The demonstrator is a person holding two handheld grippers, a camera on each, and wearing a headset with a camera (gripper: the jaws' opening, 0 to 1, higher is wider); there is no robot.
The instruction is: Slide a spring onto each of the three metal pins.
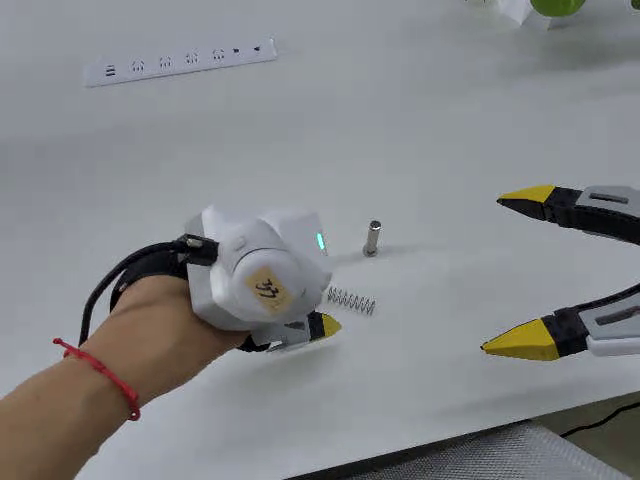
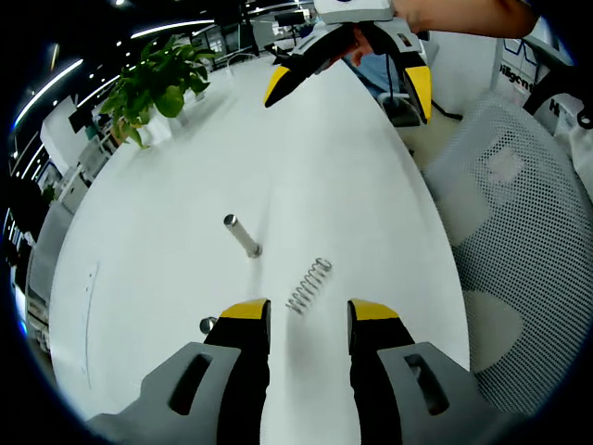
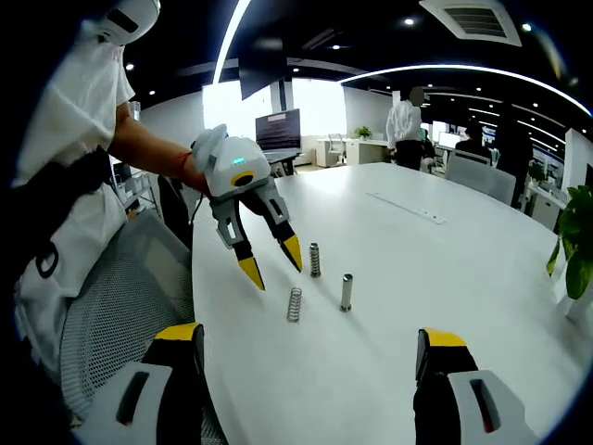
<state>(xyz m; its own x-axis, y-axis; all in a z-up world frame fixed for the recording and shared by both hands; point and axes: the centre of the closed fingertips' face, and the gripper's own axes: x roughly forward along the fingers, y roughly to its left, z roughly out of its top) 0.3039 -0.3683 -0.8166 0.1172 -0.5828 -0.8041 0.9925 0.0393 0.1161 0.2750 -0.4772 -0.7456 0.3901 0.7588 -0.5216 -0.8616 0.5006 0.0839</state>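
Observation:
A loose spring [image 1: 351, 300] lies flat on the white table [image 1: 420, 120]. Behind it a bare metal pin [image 1: 372, 238] stands upright. My left gripper [image 1: 318, 320] hovers low just left of the spring, open, with one yellow tip showing. In the left gripper view the spring [image 2: 308, 285] lies just ahead of the gap between the tips, the pin [image 2: 243, 235] beyond. In the right gripper view a second pin [image 3: 315, 260] wears a spring, next to the bare pin [image 3: 346, 291] and loose spring [image 3: 295, 303]. My right gripper [image 1: 525, 268] is wide open, well to the right.
A white power strip [image 1: 180, 62] lies at the far left of the table. A potted plant [image 2: 157, 88] stands at the far end. A mesh chair [image 2: 519, 204] sits by the near table edge [image 1: 430, 440].

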